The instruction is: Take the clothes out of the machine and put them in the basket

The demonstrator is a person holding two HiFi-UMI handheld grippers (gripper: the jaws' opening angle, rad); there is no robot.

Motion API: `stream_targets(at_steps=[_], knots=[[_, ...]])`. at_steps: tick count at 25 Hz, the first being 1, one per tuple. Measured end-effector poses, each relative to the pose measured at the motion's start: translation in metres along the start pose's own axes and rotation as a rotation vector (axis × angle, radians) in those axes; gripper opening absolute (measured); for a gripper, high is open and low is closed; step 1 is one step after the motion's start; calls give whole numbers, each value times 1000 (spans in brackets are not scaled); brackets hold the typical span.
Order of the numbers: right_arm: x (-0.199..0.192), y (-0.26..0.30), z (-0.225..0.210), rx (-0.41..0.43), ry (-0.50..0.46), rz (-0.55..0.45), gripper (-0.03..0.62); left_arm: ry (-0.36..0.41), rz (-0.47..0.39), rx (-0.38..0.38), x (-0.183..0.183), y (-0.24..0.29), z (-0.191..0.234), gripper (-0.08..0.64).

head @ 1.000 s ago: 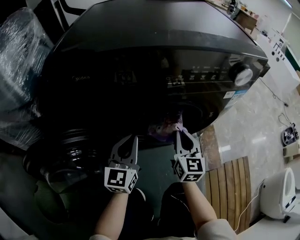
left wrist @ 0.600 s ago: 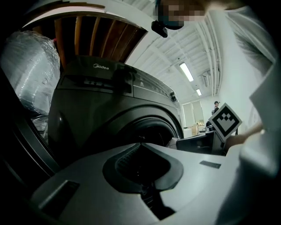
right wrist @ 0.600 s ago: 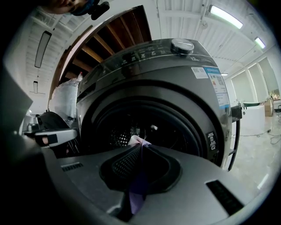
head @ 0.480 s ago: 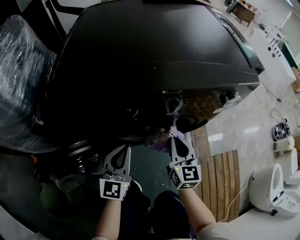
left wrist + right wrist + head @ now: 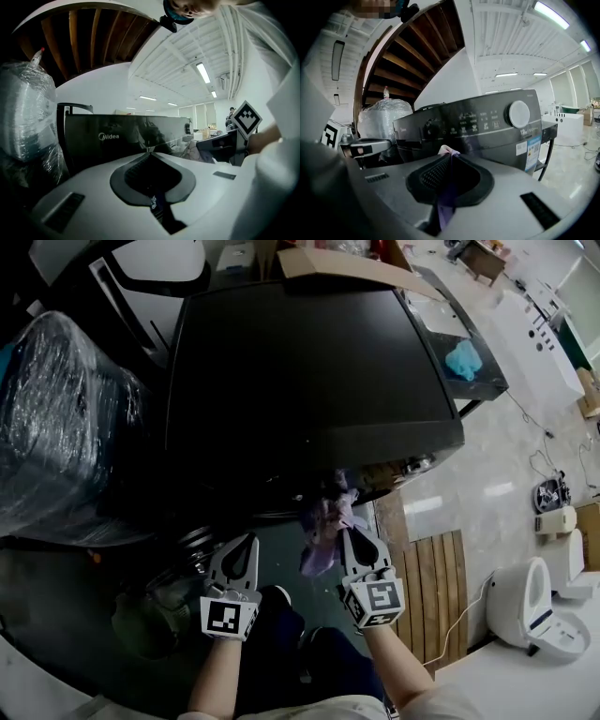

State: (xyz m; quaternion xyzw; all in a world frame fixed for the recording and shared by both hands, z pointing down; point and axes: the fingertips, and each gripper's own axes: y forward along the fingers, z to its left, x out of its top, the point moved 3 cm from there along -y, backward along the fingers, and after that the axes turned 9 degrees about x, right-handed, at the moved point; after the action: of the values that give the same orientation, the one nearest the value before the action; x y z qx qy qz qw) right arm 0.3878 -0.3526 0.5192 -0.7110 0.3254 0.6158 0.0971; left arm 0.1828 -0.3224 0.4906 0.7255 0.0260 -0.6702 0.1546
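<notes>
Head view: garment (image 5: 322, 526) partly under machine (image 5: 300, 371)

Pale glossy tile floor (image 5: 487, 456) on my right, with a brown slatted wooden board (image 5: 433, 596) lying on it. Bulky bundle in clear plastic film (image 5: 66, 427) on my left. White ribbed ceiling (image 5: 187, 47), strip lamps (image 5: 203, 72) lit. Dark wooden beams (image 5: 412, 51) curve overhead.

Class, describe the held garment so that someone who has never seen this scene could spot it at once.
Find the big black washing machine. Below its front edge, a crumpled cloth hangs pinched in the shut right claw. It is the only pale lilac thing among dark surroundings.
</notes>
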Motion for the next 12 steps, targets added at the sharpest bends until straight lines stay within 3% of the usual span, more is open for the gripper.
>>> stream_targets(at_steps=[7,12], knots=[[77,-34,31,11,23,8,20,-49,47,36,74,-47,12,20],[133,-56,58,24,39,13,20,-45,55,12,132,-60,21,20]])
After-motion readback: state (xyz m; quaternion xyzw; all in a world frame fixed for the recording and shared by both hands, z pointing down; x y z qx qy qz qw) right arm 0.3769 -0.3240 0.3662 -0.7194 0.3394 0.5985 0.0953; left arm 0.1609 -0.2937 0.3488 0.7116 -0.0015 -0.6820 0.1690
